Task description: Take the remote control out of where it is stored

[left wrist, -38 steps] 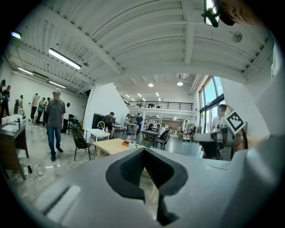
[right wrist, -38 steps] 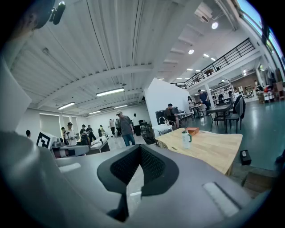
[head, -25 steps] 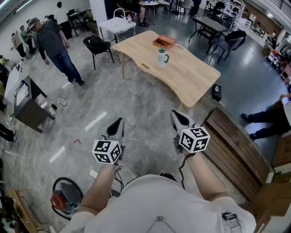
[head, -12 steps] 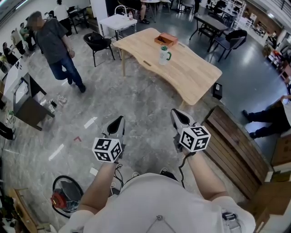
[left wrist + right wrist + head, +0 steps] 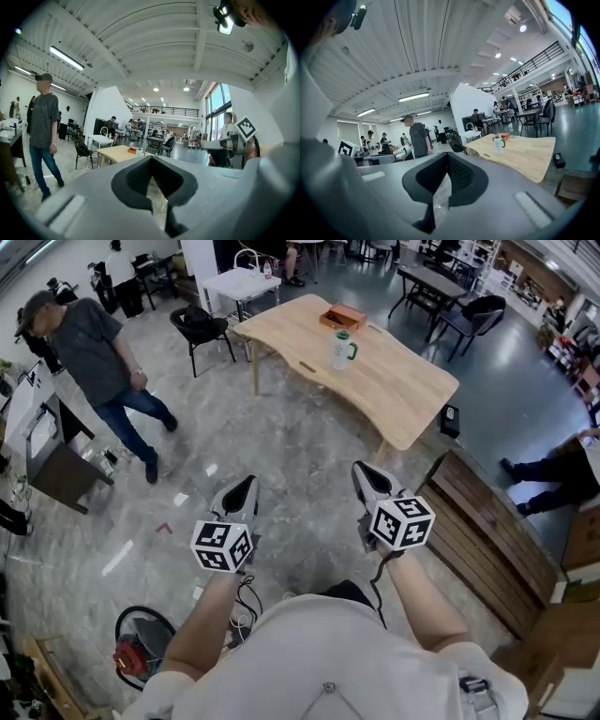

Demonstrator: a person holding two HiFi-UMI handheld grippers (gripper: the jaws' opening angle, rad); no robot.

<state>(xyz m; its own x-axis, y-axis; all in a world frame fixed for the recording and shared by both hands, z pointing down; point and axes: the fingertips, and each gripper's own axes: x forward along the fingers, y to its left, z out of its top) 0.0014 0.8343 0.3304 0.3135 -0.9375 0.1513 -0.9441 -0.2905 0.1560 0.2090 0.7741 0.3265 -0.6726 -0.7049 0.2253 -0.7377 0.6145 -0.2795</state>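
No remote control shows in any view. A light wooden table [image 5: 398,381] stands ahead on the grey floor, with a brown box [image 5: 342,317] and a white mug with a green handle [image 5: 343,351] on it. My left gripper [image 5: 244,493] and right gripper [image 5: 368,480] are held side by side at waist height, both pointing toward the table and well short of it. In the left gripper view the left gripper [image 5: 152,161] is shut with nothing in it. The right gripper [image 5: 447,159] is likewise shut and empty, with the mug [image 5: 499,144] far beyond it.
A person [image 5: 89,352] walks across the floor at the left. A black chair [image 5: 199,329] and a small white table [image 5: 242,282] stand behind the wooden table. A slatted wooden bench [image 5: 487,531] runs along the right. A cable reel [image 5: 136,652] lies on the floor at lower left.
The person at the left has stepped across the floor. Floor marks have slid slightly in the head view, while both grippers keep their place in it, still shut.
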